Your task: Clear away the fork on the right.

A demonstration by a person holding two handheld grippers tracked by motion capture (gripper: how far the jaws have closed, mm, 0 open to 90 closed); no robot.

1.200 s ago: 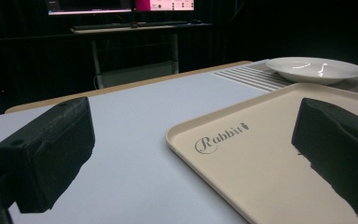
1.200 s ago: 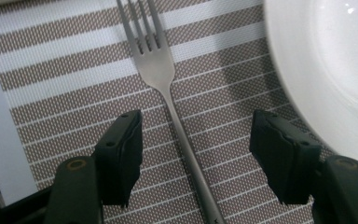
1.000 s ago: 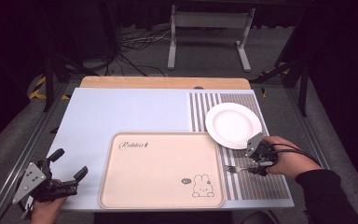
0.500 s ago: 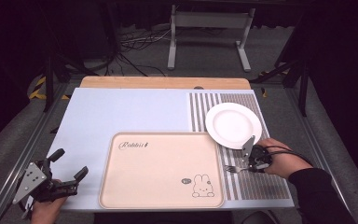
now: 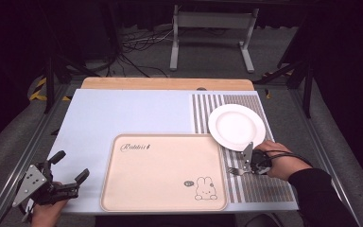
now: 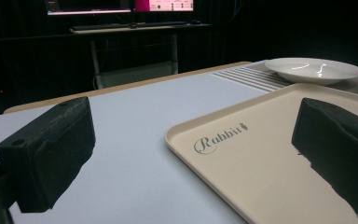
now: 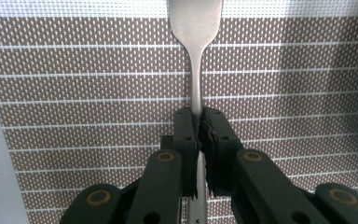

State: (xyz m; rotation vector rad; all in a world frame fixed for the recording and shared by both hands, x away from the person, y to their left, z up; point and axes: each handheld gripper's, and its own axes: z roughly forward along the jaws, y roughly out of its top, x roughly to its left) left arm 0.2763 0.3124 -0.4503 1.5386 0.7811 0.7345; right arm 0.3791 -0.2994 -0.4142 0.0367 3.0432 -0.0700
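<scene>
On striped placemat (image 5: 269,187), right of tray: metal fork (image 7: 195,56), handle clamped between closed jaws of right gripper (image 5: 249,163), tines pointing toward tray's right edge in high view. Beyond fork, on same placemat: white plate (image 5: 237,126), empty, its near-left rim just beside tray's far right corner. Left of placemat: beige tray (image 5: 160,165), marked "Rabbit" with rabbit drawing, flat on pale blue table surface (image 5: 123,113). Left of tray, near table's front corner: left gripper (image 5: 68,177), jaws wide apart, gripping nothing.
</scene>
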